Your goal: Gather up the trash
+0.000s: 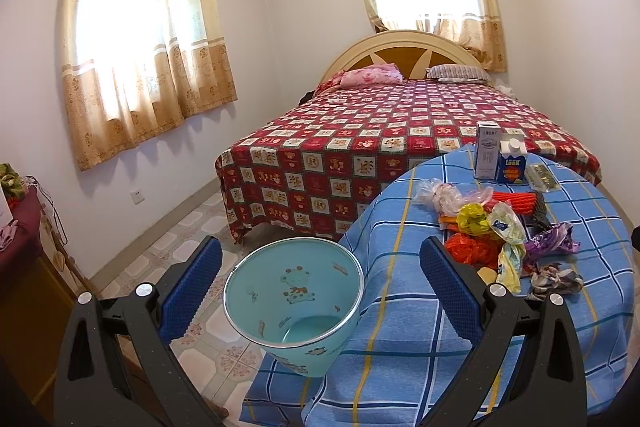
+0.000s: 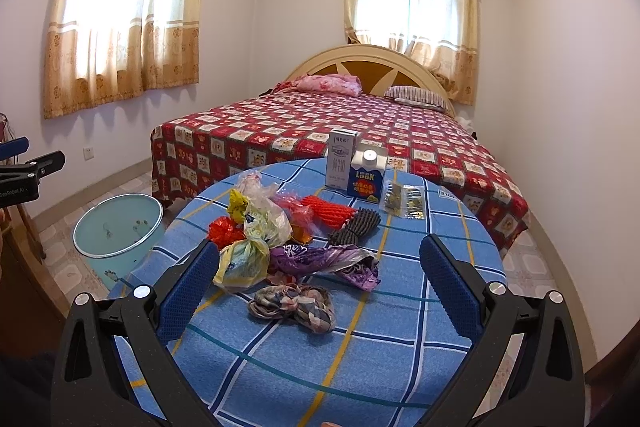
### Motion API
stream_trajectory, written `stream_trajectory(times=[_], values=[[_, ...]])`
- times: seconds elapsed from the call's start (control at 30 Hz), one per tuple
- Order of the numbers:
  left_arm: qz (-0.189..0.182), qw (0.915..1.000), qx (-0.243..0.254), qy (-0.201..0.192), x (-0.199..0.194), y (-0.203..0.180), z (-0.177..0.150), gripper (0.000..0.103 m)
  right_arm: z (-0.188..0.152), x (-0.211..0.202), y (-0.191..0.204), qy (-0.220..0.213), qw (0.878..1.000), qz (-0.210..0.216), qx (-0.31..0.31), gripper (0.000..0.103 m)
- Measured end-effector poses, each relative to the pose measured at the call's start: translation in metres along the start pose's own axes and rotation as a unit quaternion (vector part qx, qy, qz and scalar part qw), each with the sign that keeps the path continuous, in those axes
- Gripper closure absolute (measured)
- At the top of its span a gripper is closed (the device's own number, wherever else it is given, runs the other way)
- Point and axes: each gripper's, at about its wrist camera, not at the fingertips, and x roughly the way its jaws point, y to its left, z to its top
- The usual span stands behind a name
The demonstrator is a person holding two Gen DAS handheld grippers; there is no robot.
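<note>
From the left wrist, the left gripper gapes wide above the empty blue bin (cartoon-printed) beside the table. From the right wrist, the right gripper spreads wide, empty, over the trash pile; 2 cartons stand beyond.

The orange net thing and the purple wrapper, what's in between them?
A dark ribbed bundle lies between the orange net and the purple wrapper; the right wrist view shows it.

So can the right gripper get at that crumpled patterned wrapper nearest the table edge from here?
Probably yes. The right gripper is open and empty, and the crumpled patterned wrapper lies between its fingers' line of approach on the blue checked tablecloth, with nothing lying over it.
</note>
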Motion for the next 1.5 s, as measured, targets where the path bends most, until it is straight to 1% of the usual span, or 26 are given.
stream_trajectory(times=[1.5], values=[[0.010, 0.9999, -0.001, -0.001, 0.000, 0.014, 0.002, 0.006, -0.001, 0.001, 0.002, 0.001, 1.000, -0.001, -0.002, 0.005]])
